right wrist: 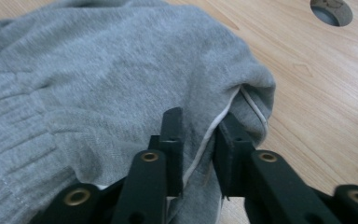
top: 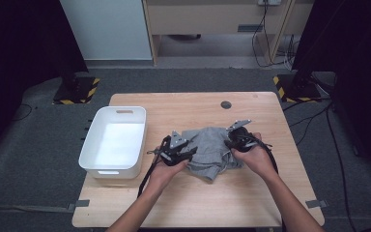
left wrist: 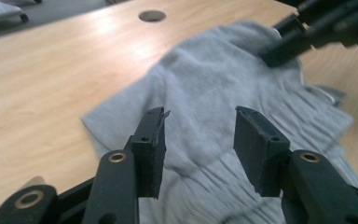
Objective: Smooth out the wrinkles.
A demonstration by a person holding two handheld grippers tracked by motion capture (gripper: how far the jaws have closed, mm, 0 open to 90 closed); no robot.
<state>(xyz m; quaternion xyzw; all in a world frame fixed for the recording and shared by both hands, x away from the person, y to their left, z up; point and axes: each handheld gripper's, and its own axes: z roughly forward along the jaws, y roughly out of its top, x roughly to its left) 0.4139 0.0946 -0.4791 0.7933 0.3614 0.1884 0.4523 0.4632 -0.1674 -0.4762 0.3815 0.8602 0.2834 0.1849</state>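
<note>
Grippers at the grey cloth

Cloth, a crumpled grey knitted garment, lies on the wooden table, right of the white plastic bin. Left gripper hovers over it, jaws apart. Right gripper pinches its white-seamed edge.

The garment lies on the table, just right of its middle. Left of the garment, at the table's left edge, stands the bin. Behind the garment, toward the table's far edge, sits a round hole in the tabletop.
</note>
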